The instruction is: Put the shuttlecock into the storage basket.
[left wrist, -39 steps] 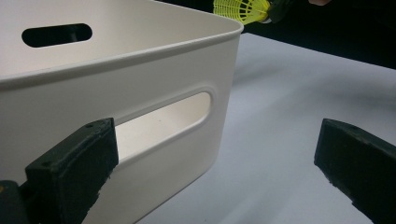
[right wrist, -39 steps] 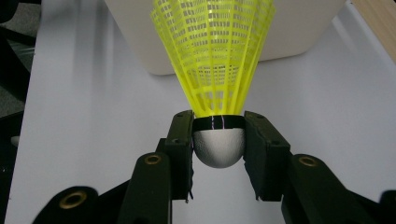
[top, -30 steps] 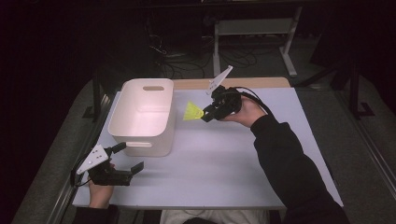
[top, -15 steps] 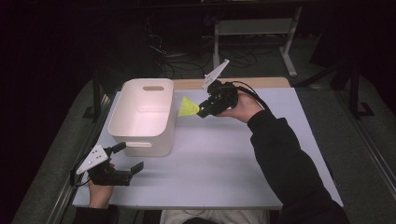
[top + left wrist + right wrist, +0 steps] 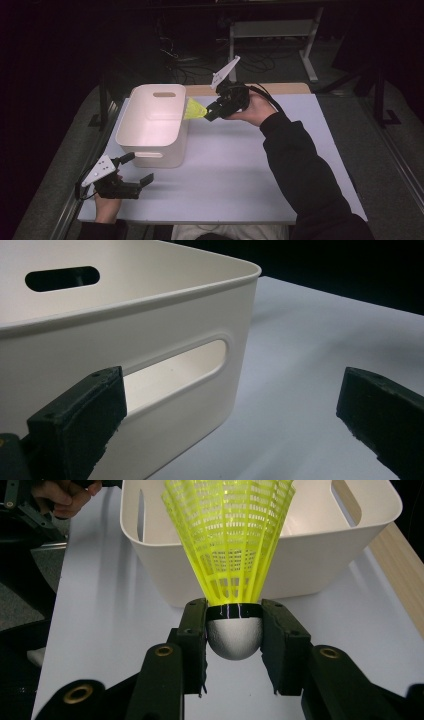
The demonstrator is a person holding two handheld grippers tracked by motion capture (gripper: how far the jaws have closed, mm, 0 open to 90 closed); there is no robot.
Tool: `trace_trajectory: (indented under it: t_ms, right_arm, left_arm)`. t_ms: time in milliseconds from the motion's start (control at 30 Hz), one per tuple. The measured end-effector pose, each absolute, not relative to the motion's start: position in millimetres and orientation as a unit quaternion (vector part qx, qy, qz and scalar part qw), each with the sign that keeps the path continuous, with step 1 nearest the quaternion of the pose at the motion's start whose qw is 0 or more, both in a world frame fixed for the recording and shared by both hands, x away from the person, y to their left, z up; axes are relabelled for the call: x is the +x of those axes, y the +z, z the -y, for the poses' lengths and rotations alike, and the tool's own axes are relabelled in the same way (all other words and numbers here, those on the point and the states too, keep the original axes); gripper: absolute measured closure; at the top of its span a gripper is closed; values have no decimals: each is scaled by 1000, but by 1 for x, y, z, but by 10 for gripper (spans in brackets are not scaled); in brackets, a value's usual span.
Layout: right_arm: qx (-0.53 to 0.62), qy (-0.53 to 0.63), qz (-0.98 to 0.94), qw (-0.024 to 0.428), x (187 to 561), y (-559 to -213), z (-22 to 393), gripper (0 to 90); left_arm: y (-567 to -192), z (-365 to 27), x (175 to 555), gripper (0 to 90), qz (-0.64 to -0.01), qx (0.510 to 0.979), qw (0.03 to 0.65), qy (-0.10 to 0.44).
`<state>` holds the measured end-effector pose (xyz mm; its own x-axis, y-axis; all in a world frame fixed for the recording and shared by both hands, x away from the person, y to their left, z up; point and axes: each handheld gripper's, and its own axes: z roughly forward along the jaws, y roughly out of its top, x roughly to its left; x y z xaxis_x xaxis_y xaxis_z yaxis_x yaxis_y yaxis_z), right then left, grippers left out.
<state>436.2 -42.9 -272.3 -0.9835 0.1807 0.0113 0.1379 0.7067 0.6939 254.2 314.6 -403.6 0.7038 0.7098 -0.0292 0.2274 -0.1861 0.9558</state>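
**Shuttlecock held at the bin's right rim**

At the near left, the left claw (image 5: 134, 169) is rested on the counter (image 5: 240, 170) with its jaws spread wide and nothing between them; in the left gripper view the near handle slot of the white plastic bin (image 5: 150, 325) is seen just ahead of it. The bin (image 5: 150, 127) is stood on the left part of the counter. To its right, the yellow shuttlecock (image 5: 194, 109) is held by its white cork (image 5: 234, 637) in the right claw (image 5: 209, 112), skirt pointed towards the bin, at the bin's right rim and above the counter.

The grip is taken on the rounded cork alone, so a slip is judged possible. If the shuttlecock were released short of the rim, it would likely be dropped onto the counter; the skirt could also be caught on the bin's edge.
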Motion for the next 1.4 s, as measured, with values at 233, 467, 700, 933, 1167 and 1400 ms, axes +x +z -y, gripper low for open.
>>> trace_trajectory:
  t_ms: [233,467,700,933,1167,1400]
  right_arm:
    - [83,374,-923,31,438,-265,37,629]
    - [81,373,-924,29,438,-261,30,628]
    - [76,370,-926,25,439,-256,24,629]
    - [70,367,-927,24,439,-256,15,629]
    - [64,366,-928,21,440,-256,6,628]
    - [57,363,-930,21,439,-254,-3,628]
  left_arm:
    - [-404,-315,254,0,-317,739,553,218]
    - [-404,-315,254,0,-317,739,553,218]
    - [-404,-315,254,0,-316,739,553,218]
    - [-404,-315,254,0,-316,740,553,217]
    - [-404,-315,254,0,-317,739,553,218]
    - [-404,-315,254,0,-317,739,554,217]
